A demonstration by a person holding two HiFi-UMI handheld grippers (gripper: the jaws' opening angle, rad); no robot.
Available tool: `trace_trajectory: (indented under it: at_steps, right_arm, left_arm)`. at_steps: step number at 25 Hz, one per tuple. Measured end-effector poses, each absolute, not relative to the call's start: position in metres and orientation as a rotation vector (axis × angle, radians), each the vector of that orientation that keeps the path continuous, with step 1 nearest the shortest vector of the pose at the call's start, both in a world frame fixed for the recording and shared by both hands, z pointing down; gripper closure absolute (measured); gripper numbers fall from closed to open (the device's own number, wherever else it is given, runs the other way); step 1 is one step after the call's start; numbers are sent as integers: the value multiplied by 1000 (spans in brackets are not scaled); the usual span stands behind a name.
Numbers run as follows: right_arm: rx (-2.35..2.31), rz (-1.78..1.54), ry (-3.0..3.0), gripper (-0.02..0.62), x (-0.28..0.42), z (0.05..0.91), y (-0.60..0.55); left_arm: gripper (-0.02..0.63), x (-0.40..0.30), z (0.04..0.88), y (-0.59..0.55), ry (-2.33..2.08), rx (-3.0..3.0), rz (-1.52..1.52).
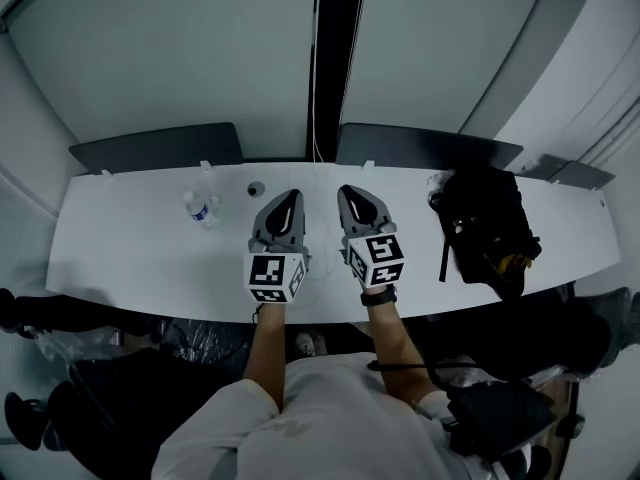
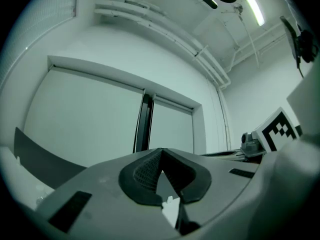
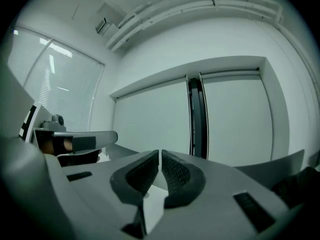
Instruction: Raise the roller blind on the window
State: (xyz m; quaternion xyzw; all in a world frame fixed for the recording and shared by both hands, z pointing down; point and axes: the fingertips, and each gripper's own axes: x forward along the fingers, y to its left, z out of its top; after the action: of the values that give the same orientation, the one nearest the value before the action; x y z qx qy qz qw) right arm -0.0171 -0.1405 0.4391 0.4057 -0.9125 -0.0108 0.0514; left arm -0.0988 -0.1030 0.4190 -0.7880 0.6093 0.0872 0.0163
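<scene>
Far left on the white table (image 1: 110, 238) we note a water bottle (image 1: 200, 209). The left gripper (image 1: 291, 196) is over the tabletop, jaws pressed together with nothing between them. The right gripper (image 1: 346, 192) is just beside it, likewise closed and empty. A black bag (image 1: 487, 230) sits at the right. Beyond the table we see the roller blind (image 1: 170, 48) covering both panes, with a thin white cord (image 1: 316, 88) at the dark centre post, apart from both grippers.

White table (image 1: 130, 258) along pale wall (image 2: 100, 44). 2 dark panels (image 1: 160, 148) at its far edge, below window (image 2: 200, 129) halved by black post (image 1: 335, 58). Lit strip light (image 2: 258, 11) overhead; white pipes (image 2: 165, 31) high on wall.
</scene>
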Motion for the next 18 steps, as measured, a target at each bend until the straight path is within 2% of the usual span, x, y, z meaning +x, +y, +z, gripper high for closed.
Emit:
trace_trajectory:
  at_steps: [5,15,17,18]
  right_arm:
    - [1205,-43,-2766,594,-44,445,-211]
    - [1203,-58,-2744,591,-102,449,-421]
    - [1212,-54,-2715,572,-114,454,-465]
    - [1219,-38,-2708,539,-121,457,-487]
  left_arm:
    - [618,-122,431,-156,1934,-2468,231]
    - [618,-167,453,-292,2065,-2383,116]
    - [618,-174,457,-318,2082,-2384,114]
    - [618,-178,460,-331,2093,-2386,118]
